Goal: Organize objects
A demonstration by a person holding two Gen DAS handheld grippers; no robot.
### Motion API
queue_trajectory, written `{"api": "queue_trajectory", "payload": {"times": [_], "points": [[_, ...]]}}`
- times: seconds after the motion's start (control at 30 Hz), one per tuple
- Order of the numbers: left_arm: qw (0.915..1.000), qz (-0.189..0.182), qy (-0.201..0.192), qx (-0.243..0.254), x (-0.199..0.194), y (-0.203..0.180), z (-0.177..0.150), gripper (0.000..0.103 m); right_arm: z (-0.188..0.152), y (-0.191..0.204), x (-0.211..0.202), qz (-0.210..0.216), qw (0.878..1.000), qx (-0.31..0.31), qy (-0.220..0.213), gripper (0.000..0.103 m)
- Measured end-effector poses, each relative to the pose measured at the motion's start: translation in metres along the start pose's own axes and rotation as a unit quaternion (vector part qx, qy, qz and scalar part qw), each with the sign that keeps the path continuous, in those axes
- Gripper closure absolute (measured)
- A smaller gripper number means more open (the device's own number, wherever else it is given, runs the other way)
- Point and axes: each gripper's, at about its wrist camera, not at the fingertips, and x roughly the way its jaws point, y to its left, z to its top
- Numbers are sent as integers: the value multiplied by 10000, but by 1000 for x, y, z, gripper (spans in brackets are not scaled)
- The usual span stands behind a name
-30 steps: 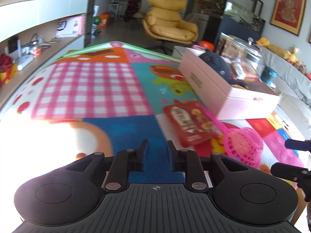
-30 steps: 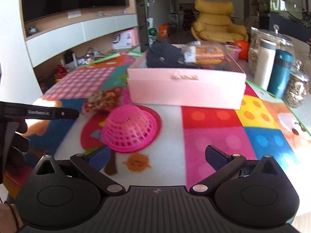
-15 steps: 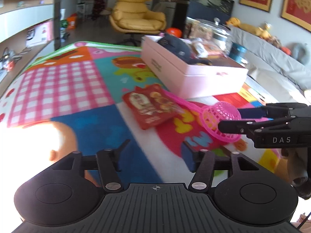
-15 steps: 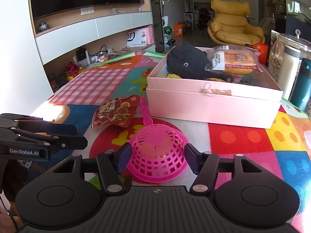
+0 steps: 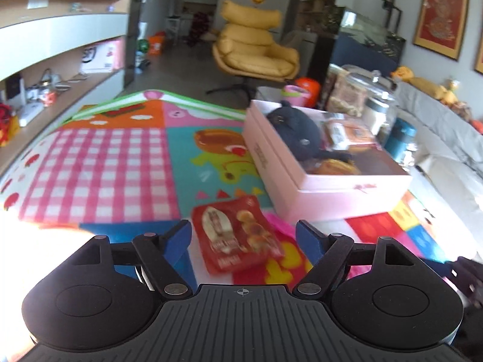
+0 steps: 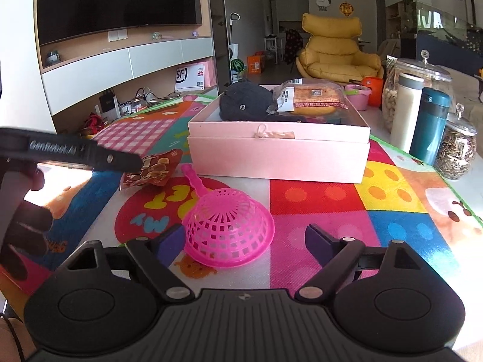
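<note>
Wrist views share pink box [image 5: 326, 181] (close)

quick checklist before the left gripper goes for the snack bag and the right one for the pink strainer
1. Left gripper open: ok, jaws spread wide.
2. Snack bag lined up between the left fingers: ok, though the view is blurred.
3. Right gripper open: ok.
4. Pink strainer centred for the right gripper: not ok, its bowl sits near the left finger; it lies upside down.
5. Room in the pink box: cannot tell; a dark cap and a bread pack already fill what shows.
6. Strainer handle clear of the bag: cannot tell.
</note>
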Motion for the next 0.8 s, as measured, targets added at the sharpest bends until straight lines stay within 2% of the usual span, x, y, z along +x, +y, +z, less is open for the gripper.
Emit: {"api": "queue_trajectory", "payload": {"times": [0.07,0.13,0.23,0.33,0.4,0.53,0.6,0.77,0.8], "points": [[9996,108,209,-151,17,1,6,22,-1,-1,3,52,10000,66,36,12],[9991,61,359,-213,32,-2,8,22,-2,0,3,100,9999,84,46,10],[9987,216,466,53,50,-10,4,22,0,3,1,89,10000,-11,-25,2],[9985,254,342,340,49,-12,-4,22,5,10,1,62,9993,-358,-72,2],[9981,151,271,530,43,-8,-9,25,10,15,8,24,9981,-613,-37,1],[9981,-32,289,551,21,8,-22,26,23,20,29,-7,9966,-793,200,1],[9981,-77,305,527,9,16,-29,26,27,24,37,-18,9960,-827,328,4],[9981,-200,279,519,-14,27,-44,26,32,34,52,-8,9934,-921,690,27],[9981,-227,271,496,-17,30,-46,26,32,36,51,-36,9929,-959,705,29]]}}
